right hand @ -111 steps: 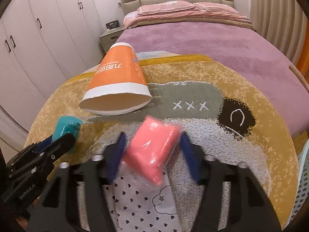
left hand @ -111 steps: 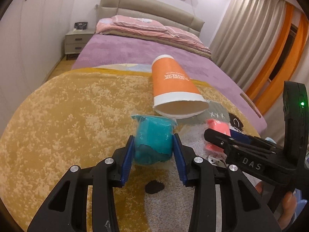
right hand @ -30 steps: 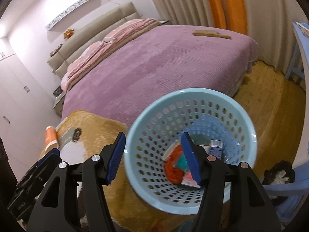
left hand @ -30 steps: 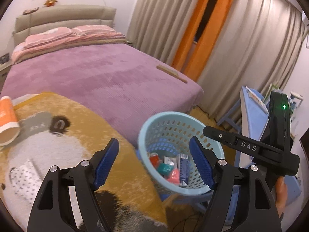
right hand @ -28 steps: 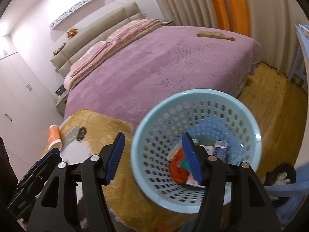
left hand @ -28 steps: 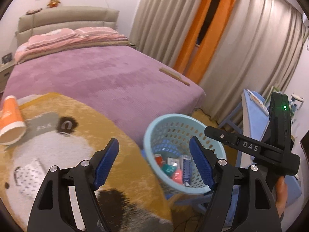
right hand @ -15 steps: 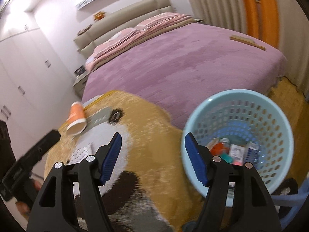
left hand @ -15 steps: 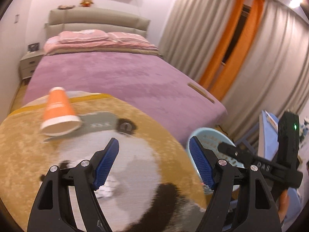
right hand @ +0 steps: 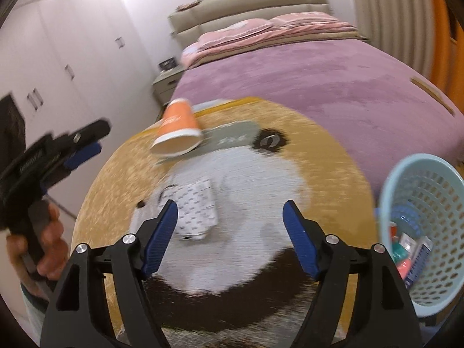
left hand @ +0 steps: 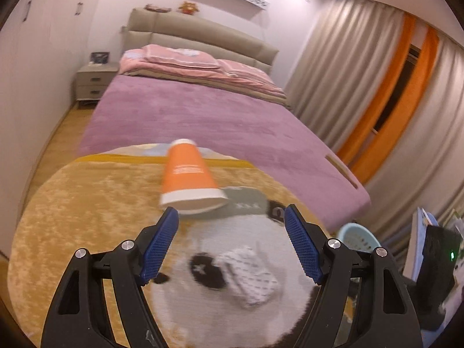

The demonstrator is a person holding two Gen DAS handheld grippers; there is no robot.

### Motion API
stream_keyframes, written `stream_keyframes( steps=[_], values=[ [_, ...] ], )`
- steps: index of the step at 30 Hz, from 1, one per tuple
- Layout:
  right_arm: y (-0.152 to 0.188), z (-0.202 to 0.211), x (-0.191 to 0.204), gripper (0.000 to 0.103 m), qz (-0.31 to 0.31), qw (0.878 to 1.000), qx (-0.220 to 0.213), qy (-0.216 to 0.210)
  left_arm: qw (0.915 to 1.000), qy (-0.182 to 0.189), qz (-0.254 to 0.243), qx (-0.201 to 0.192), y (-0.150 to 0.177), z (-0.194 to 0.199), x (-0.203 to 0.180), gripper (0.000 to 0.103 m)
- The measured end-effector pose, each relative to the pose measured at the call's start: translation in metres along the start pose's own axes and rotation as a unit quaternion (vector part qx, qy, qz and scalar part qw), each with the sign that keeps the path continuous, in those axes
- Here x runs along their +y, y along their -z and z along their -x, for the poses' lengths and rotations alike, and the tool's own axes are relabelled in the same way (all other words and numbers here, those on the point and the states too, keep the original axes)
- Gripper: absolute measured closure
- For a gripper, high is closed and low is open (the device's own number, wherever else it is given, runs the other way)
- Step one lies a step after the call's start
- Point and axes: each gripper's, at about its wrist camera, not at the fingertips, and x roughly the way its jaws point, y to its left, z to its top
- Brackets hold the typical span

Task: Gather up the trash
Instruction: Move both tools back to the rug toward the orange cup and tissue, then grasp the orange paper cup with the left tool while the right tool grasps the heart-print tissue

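Change: both my views have swung from the pale blue perforated plastic basket (right hand: pixel 422 232) back over the round yellow panda rug (left hand: pixel 87 203); my right gripper (right hand: pixel 230 233) has just been opening, nothing between its jaws.
Left gripper (left hand: pixel 232 237): jaws apart, empty.
Trash: orange paper cup (left hand: pixel 188 182) lies on its side near the rug's far edge; white dotted wrapper (left hand: pixel 252 275) mid-rug.
Risk: squeezing the cup could crush it or roll it away.
Writing: cup's print too blurred to read.

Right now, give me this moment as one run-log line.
left gripper: open, empty | right gripper: open, empty, just widened | orange paper cup, white patterned wrapper: on rug | light blue plastic basket: holds trash
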Motion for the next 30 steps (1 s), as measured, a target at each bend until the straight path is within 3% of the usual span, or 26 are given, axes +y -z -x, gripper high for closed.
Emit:
stream_keyframes(
  steps=[11, 21, 27, 30],
  values=[
    [0.018, -0.060, 0.068, 0.026, 0.100, 0.994, 0.042, -0.021, 0.9979, -0.036, 0.038, 0.037, -0.016, -0.046, 0.057, 0.024],
    [0.016, -0.089, 0.060, 0.026, 0.105, 0.993, 0.040, 0.026, 0.9953, -0.029, 0.062, 0.069, -0.038, -0.111, 0.074, 0.024],
    [0.022, -0.097, 0.050, 0.026, 0.089, 0.995, 0.047, 0.021, 0.9938, -0.051, 0.058, 0.081, -0.041, -0.144, 0.075, 0.024],
    [0.025, -0.098, 0.058, 0.026, 0.111, 0.992, 0.044, 0.032, 0.9936, -0.037, 0.073, 0.078, -0.038, -0.148, 0.079, 0.021]
  ],
)
